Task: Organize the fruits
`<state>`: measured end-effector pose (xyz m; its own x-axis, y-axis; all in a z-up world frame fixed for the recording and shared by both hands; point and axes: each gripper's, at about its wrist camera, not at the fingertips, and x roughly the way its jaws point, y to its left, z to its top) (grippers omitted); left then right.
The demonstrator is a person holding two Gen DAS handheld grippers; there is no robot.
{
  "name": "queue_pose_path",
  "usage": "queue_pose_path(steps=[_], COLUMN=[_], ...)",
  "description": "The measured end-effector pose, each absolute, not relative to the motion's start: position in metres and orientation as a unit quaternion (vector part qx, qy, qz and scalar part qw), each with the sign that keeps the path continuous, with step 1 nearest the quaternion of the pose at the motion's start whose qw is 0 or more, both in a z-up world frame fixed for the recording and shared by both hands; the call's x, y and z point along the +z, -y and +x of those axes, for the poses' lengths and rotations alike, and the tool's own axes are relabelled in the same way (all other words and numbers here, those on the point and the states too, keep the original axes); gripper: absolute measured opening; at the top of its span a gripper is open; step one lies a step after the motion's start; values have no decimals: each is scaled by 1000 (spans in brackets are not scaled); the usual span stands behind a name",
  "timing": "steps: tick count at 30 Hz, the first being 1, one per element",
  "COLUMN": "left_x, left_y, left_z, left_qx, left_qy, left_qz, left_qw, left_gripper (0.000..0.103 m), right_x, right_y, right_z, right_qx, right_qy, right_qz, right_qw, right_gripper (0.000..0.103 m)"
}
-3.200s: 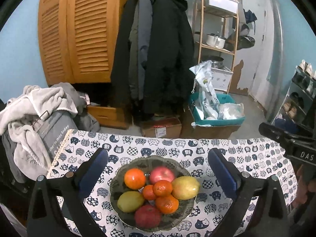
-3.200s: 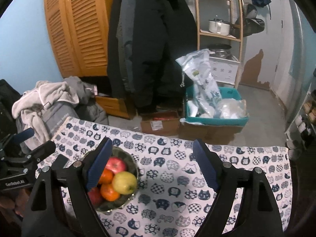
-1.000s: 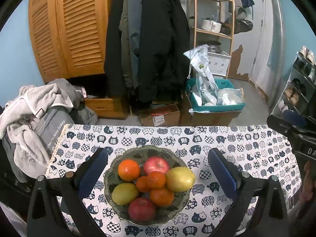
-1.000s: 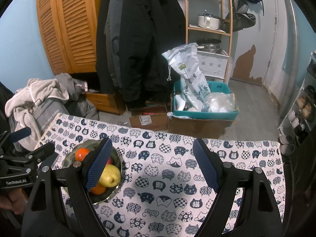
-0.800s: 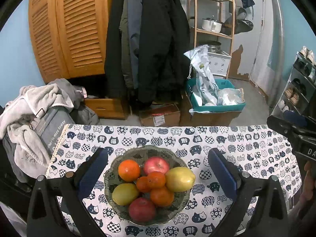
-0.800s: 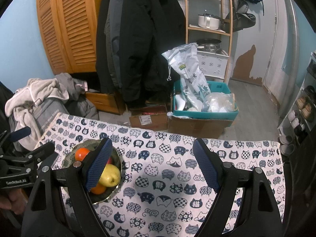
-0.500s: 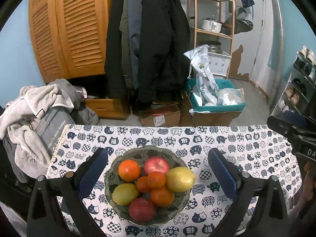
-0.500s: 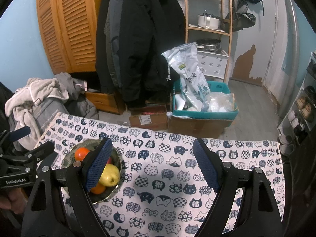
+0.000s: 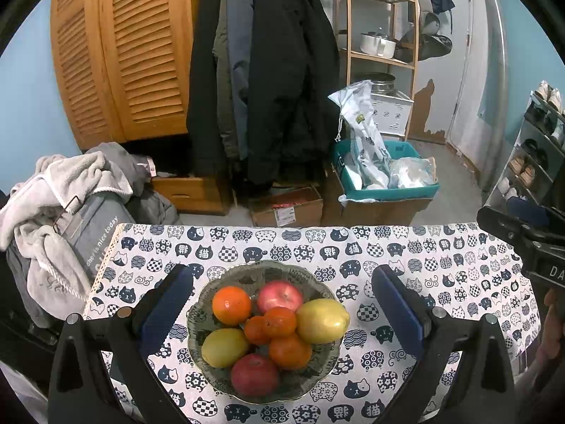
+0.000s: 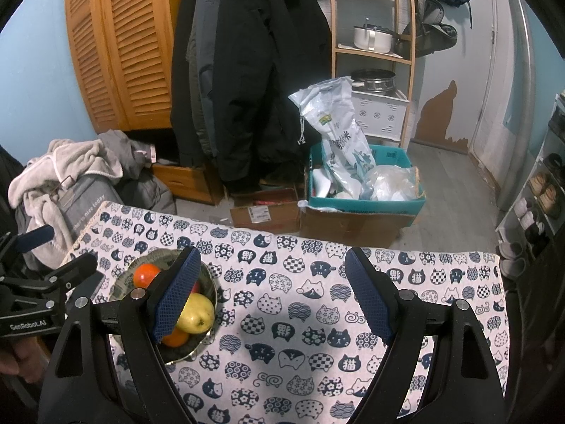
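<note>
Left wrist view: we note the left gripper [image 9: 282, 304] released, jaws spread wide, nothing clamped. Between and below its blue pads sits the fruit bowl [image 9: 319, 284] on the cat-print tablecloth [image 9: 441, 268]. Inside: two red apples [image 9: 279, 295], two yellow pears [image 9: 322, 321], several oranges [image 9: 231, 304] heaped at the centre. The other gripper's black body shows at the right edge.

Right wrist view: we note the right gripper [image 10: 272, 293] also released, jaws wide apart over bare tablecloth [image 10: 317, 318], grasping nothing. The bowl [image 10: 208, 291] lies at the left, partly hidden behind the left pad; a pear [image 10: 196, 314] and oranges [image 10: 146, 274] peek out.
</note>
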<state>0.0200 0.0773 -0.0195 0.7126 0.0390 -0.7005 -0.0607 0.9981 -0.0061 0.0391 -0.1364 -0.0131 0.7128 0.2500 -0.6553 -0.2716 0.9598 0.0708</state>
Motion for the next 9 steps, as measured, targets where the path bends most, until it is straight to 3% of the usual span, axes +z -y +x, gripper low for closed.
queue_pose_path(steps=[9], left_x=[-19], left_y=[-78], left_z=[20], left_qx=[24], left_qy=[-378], left_qz=[-15], left_qw=[926], left_gripper=[102], right_x=[-13], right_y=[136], right_z=[39], right_qx=[141], right_qy=[-352], right_qz=[-15], right_qw=[925], right_gripper=[83])
